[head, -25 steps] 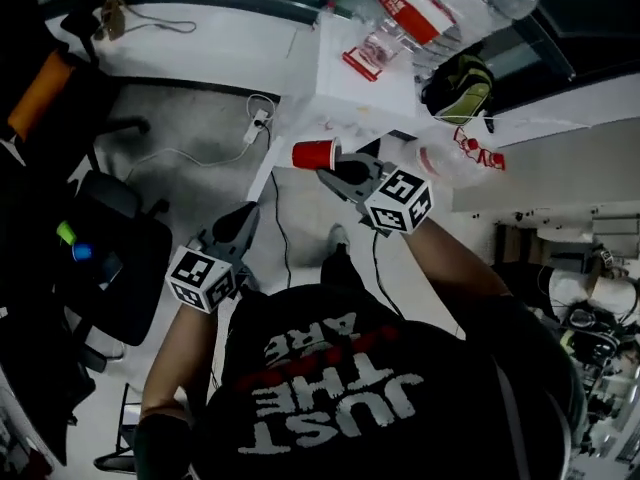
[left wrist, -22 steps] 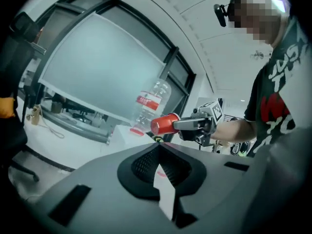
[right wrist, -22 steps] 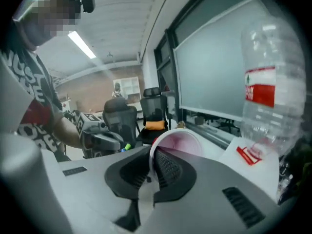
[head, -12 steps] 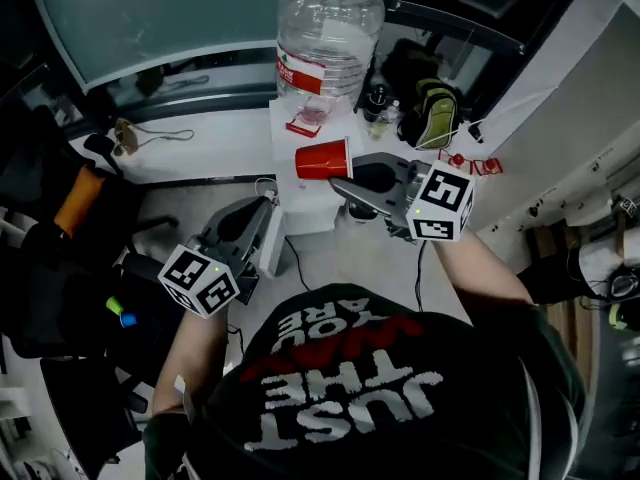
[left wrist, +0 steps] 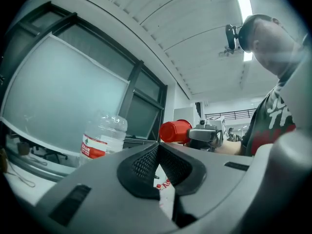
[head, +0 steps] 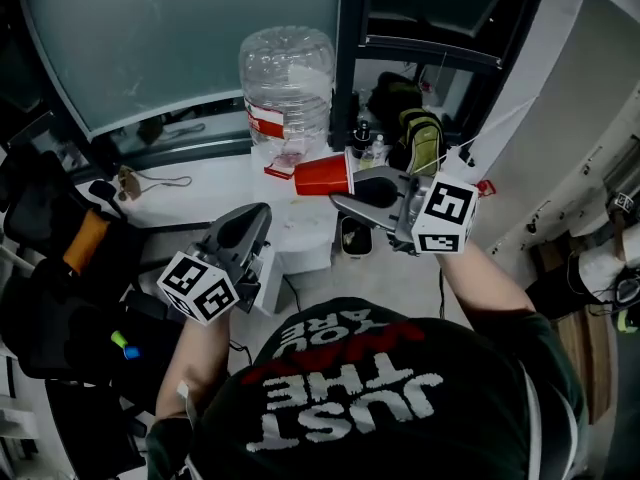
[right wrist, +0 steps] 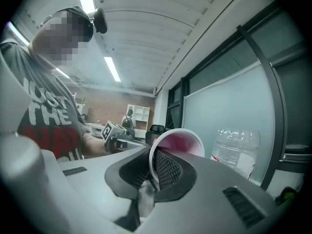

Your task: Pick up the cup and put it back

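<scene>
A wide frosted pane (head: 180, 48) in a dark frame fills the back of the head view. Below it, at the bottom of that view, is the person's black shirt (head: 370, 398) with white and red lettering. Both forearms reach forward from it.

A white counter (head: 200, 190) runs under the pane. On it stands a big clear water bottle (head: 288, 88) with a red and white label; it also shows in the left gripper view (left wrist: 102, 135) and the right gripper view (right wrist: 236, 152). A green and black bag (head: 415, 138) sits to the right of the bottle.

The right gripper (head: 345, 190) is held in the air in front of the bottle, with its marker cube (head: 445, 215) near the person's wrist. In its own view (right wrist: 156, 172) the jaws are clenched on the white rim of the cup, with one textured pad inside the mouth and the other outside the wall.

The left gripper (head: 250, 223) is lower and to the left, well apart from the right one. Its own view (left wrist: 158, 152) shows the jaws drawn together with nothing between them.

The red cup (head: 322, 175) is off the counter and lies on its side in the right jaws. Its base points to the left of the head view and its pale pink inside faces the right gripper's camera (right wrist: 178, 143). From the left gripper it appears as a red cylinder (left wrist: 174, 131) sticking out of the right jaws
</scene>
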A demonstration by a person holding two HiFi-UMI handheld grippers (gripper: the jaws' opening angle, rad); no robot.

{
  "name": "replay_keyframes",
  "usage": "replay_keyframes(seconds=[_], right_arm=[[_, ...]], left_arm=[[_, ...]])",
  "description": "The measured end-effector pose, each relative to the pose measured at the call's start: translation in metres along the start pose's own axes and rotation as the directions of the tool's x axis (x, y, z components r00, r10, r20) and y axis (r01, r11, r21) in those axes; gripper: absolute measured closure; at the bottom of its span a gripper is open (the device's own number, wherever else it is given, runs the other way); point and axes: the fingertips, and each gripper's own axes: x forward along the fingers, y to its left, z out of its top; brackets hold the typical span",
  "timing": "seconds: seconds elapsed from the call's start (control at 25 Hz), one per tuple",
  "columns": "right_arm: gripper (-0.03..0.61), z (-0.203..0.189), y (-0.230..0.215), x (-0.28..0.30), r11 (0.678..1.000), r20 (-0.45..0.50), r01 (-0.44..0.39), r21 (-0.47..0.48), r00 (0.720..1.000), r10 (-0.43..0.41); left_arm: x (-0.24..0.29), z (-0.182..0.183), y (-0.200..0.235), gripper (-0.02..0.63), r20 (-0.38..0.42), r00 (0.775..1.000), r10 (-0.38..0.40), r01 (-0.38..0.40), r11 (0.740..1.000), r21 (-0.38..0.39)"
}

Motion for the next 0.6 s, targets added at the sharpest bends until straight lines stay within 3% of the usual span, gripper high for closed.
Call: replay_keyframes(seconds=[0.36, 0.6], right_arm=[[0.535, -0.001, -0.005, 0.012, 1.0, 0.014, -0.003, -0.002, 1.0, 0.003], [0.535, -0.014, 0.007, 0.057, 0.999, -0.069, -0.044, -0.006, 0.997, 0.043]], left_arm=[[-0.005, 0.001, 0.013, 0.605, -0.018, 1.0, 0.003, -0.003, 1.0, 0.016], [-0.037, -0.016, 0.041, 0.604, 0.004, 0.999, 0.045, -0.045, 0.999, -0.024]])
